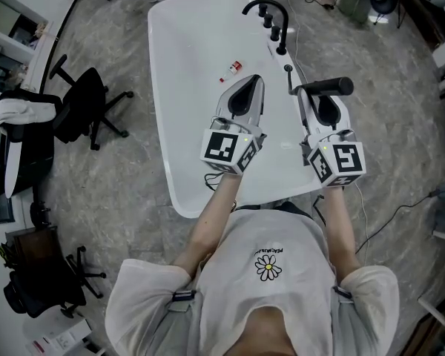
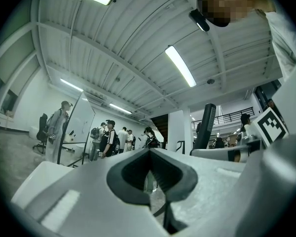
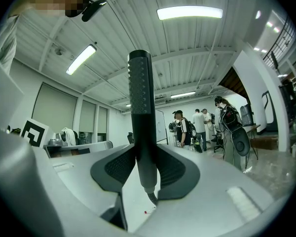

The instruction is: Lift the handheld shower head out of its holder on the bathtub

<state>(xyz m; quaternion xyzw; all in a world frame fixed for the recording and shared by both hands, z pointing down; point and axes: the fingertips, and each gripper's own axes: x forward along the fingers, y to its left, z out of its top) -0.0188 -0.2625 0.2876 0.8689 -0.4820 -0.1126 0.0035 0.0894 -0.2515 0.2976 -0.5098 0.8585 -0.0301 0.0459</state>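
Note:
The black handheld shower head is clear of the small black holder on the white bathtub's rim. My right gripper is shut on its handle. In the right gripper view the shower head stands upright between the pads, above my right gripper, and its hose end hangs below. My left gripper hovers over the tub beside it, shut with nothing in it. The left gripper view shows the left gripper with its tips together, and the shower head off to the right.
A black faucet with knobs stands at the tub's far end. A small red thing lies on the tub. Black office chairs stand at the left, a cable runs over the floor at the right, and several people stand far off.

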